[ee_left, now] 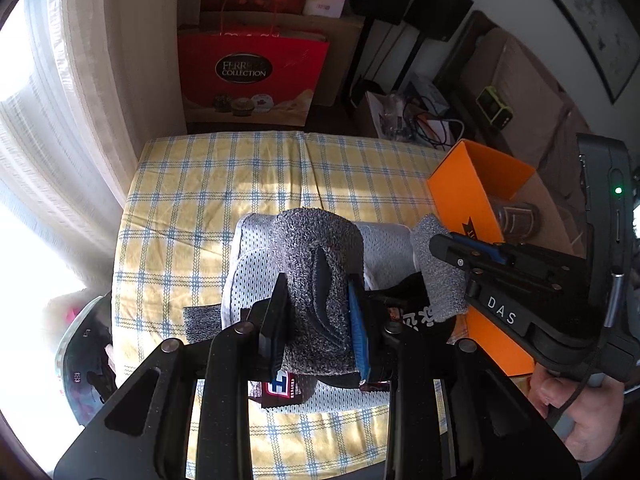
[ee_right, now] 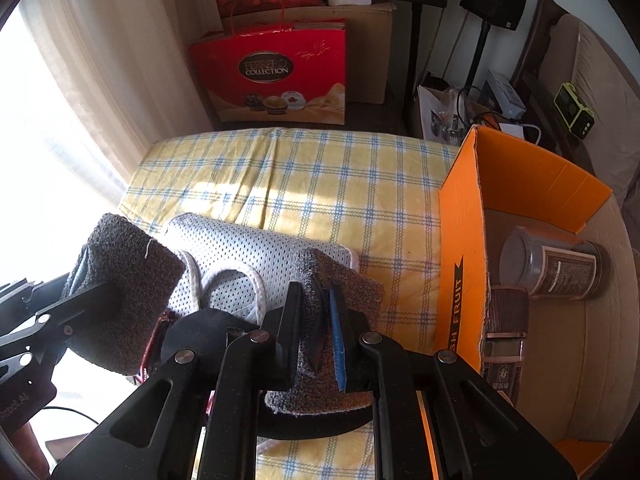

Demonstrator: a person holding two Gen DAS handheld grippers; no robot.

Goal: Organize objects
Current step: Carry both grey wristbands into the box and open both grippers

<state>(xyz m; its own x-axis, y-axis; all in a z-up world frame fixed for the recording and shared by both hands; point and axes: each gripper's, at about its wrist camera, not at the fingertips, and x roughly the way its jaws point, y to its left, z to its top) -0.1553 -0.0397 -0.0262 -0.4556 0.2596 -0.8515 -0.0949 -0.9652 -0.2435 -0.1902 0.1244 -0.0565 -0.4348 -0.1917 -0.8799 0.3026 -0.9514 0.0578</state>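
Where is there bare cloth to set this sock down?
Free: the checked tablecloth between the mesh slippers and the red Ferrero bag, left of the orange box. Crowded: near edge, where both grippers clamp grey socks.

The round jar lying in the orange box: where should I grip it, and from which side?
Grip the brown jar across its labelled middle, coming from above through the open top of the orange box. It lies on its side, lid toward the box's near wall, so its round flanks are free. Both grippers now hold grey socks, so free one first.
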